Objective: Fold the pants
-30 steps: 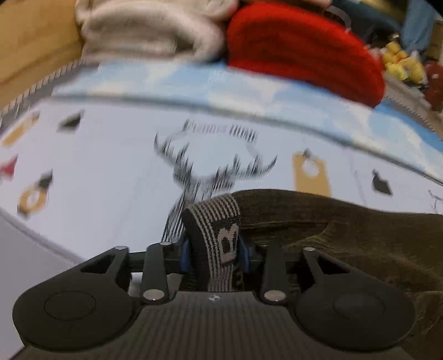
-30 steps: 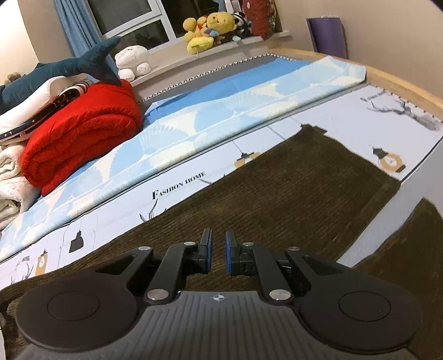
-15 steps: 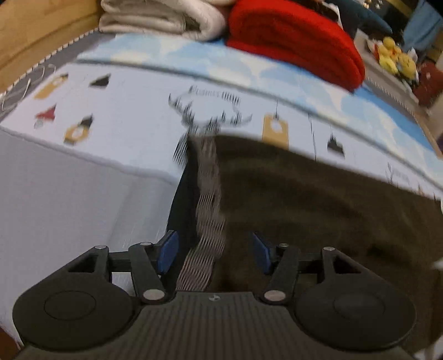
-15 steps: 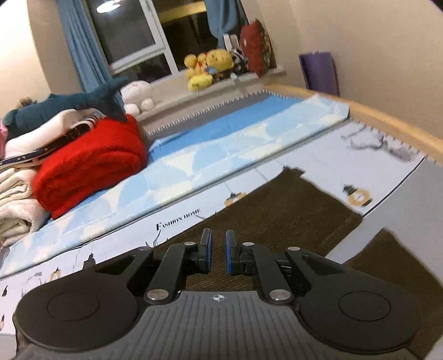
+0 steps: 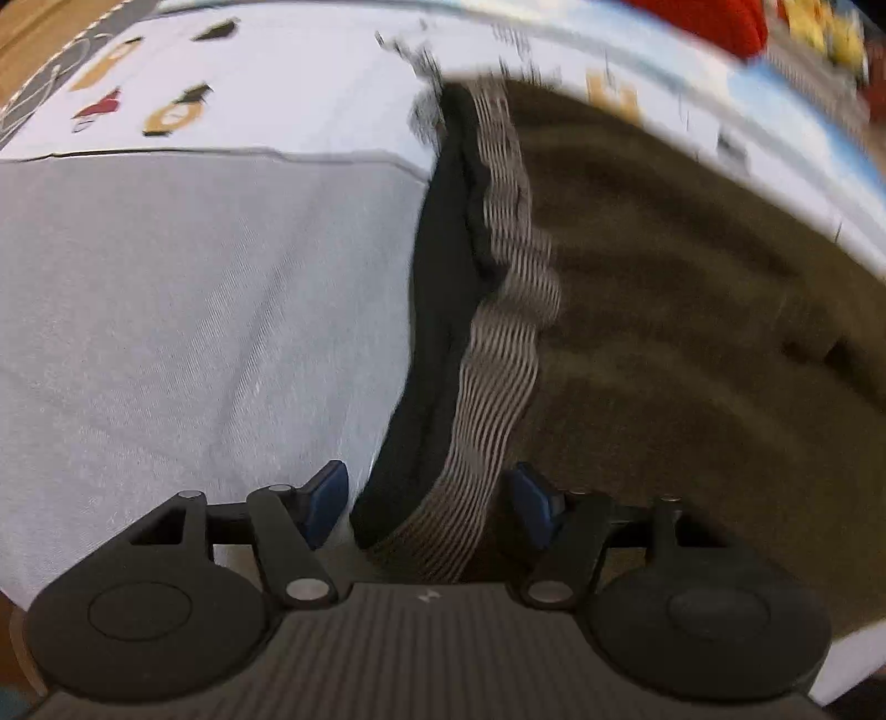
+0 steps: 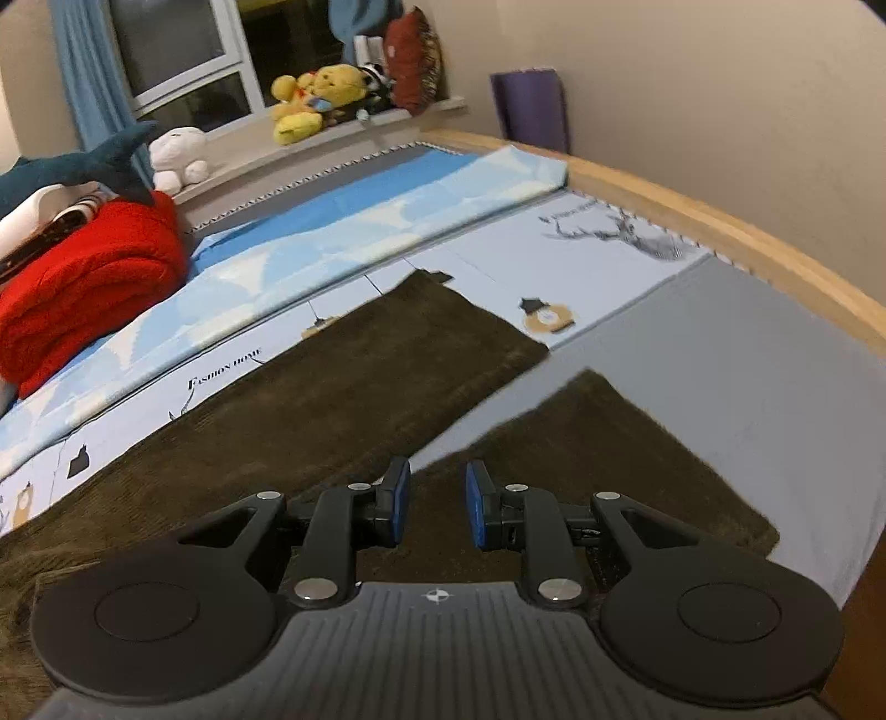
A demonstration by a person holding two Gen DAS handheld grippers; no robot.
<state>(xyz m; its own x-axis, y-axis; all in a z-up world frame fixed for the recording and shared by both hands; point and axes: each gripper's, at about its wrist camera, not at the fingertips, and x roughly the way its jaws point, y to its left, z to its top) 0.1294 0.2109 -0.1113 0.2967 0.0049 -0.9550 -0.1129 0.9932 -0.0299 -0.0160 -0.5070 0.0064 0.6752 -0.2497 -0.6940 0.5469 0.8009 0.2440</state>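
Brown corduroy pants (image 5: 692, 343), striped waistband (image 5: 498, 360) between the open left gripper (image 5: 429, 498), legs stretching ahead of the empty, just-parting right gripper (image 6: 437, 509).

The left gripper (image 5: 426, 501) sits at the bottom centre of the frame with its 2 blue-padded fingers (image 5: 326, 495) spread apart, having just been opening. The striped waistband (image 5: 498, 354) of the dark brown pants (image 5: 692, 354) runs between the fingers without either pad pressing it. The pants fill the right half of the frame, lying on a bedsheet (image 5: 194, 310) that is grey at the left and pale with small printed figures at the upper left. A red blanket (image 5: 714, 22) shows at the top right edge. The view is blurred.
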